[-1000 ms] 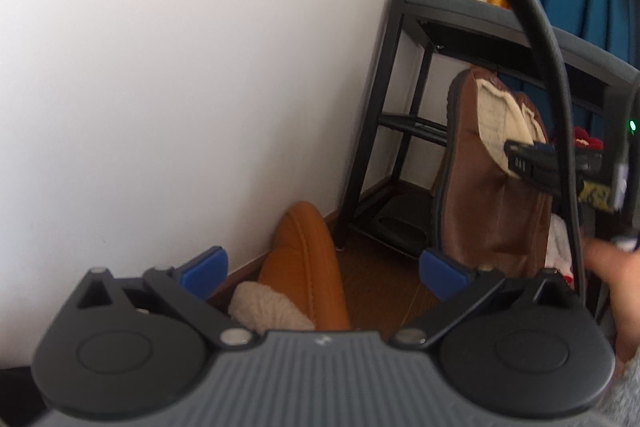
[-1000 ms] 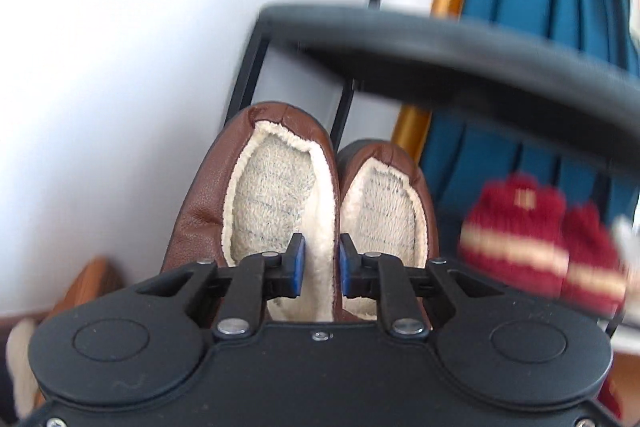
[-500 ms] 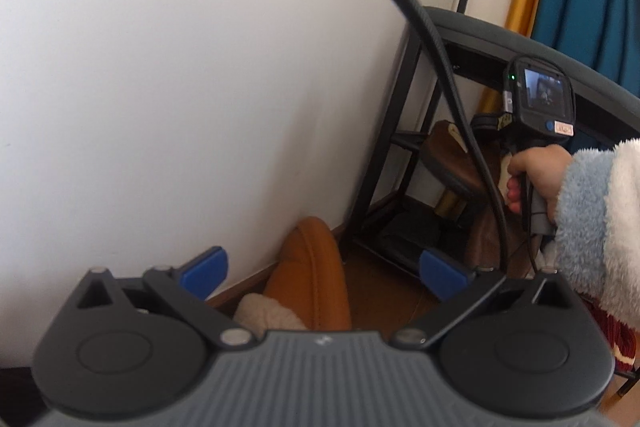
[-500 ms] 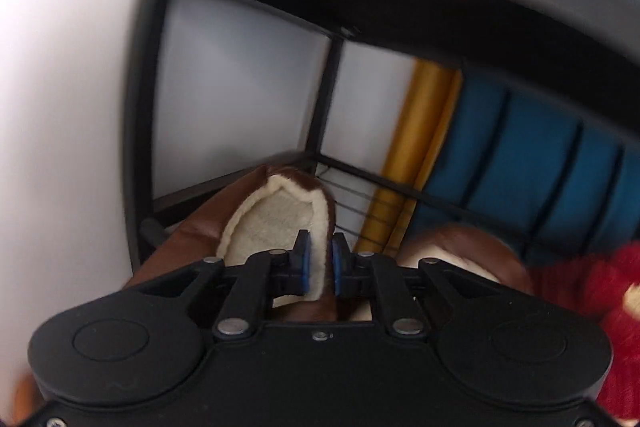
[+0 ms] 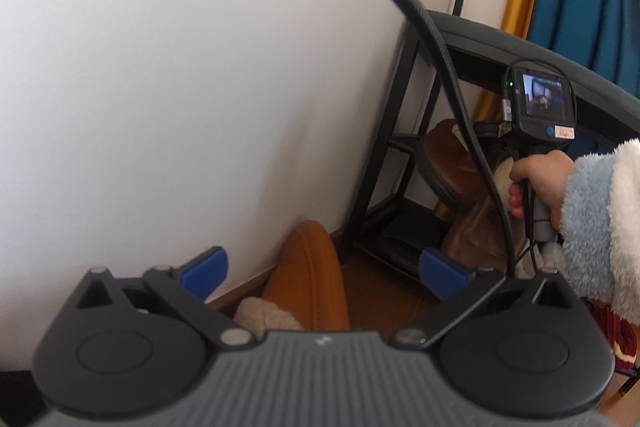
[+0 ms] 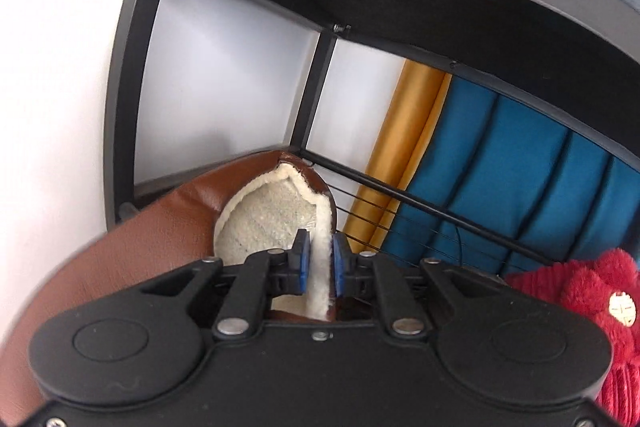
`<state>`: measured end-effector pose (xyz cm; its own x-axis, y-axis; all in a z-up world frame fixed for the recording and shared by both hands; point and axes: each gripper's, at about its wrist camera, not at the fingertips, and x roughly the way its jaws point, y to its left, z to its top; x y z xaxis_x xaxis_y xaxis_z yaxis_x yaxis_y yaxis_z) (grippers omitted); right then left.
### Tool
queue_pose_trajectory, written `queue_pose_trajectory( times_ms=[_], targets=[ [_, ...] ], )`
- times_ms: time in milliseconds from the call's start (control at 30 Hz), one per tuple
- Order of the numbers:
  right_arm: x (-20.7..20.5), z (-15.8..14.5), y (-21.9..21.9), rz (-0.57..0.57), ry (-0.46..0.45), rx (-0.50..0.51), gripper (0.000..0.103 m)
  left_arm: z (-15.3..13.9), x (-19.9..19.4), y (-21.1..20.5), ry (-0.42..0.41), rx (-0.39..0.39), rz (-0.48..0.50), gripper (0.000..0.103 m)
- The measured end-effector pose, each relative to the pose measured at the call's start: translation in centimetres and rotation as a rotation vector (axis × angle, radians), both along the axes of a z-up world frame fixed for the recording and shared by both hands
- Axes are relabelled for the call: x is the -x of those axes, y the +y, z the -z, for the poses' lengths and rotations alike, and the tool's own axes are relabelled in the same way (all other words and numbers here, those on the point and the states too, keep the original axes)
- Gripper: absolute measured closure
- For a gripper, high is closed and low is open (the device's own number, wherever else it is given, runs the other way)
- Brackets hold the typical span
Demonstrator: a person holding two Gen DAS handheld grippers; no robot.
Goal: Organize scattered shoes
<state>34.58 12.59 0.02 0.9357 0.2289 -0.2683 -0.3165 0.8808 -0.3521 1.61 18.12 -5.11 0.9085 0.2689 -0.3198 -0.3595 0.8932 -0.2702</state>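
White wall [image 5: 200, 87], blue curtain [image 6: 500, 167], gold curtain [image 6: 400, 155].

You are in a home, at a shoe corner by a plain white wall [image 5: 200, 87]. A black metal shoe rack [image 6: 316, 99] with wire shelves holds fleece-lined brown slippers [image 6: 168, 227] and red plush slippers [image 6: 592, 291]. Blue and gold curtains [image 6: 492, 163] hang behind it, and your sleeve [image 5: 600, 223] is fluffy loungewear.

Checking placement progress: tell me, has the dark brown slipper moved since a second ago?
Yes. The dark brown slipper went forward under the black rack top, onto its shelf.
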Motion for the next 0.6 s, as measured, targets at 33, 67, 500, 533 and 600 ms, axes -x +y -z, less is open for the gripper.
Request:
queue_pose_trajectory(
  times_ms=[33, 67, 500, 533, 600],
  targets=[
    [0.5, 0.2, 0.1, -0.004, -0.025, 0.022, 0.048, 0.0, 0.0, 0.0, 0.001, 0.0, 0.001, 0.0],
    [1.0, 0.4, 0.2, -0.009, -0.05, 0.044, 0.005, 0.0, 0.0, -0.1, 0.0, 0.0, 0.001, 0.0],
    [9.4, 1.4, -2.4, -0.124, 0.018, 0.166, 0.0, -0.8, 1.1, -0.8, -0.057, -0.028, 0.035, 0.0],
    [10.1, 0.8, -3.0, -0.122, 0.022, 0.154, 0.0, -0.9, 1.3, -0.9, -0.062, -0.031, 0.04, 0.0],
    [12.4, -1.4, -5.6, -0.095, 0.045, 0.09, 0.0, -1.3, 1.8, -1.4, -0.08, -0.049, 0.055, 0.0]
  ],
)
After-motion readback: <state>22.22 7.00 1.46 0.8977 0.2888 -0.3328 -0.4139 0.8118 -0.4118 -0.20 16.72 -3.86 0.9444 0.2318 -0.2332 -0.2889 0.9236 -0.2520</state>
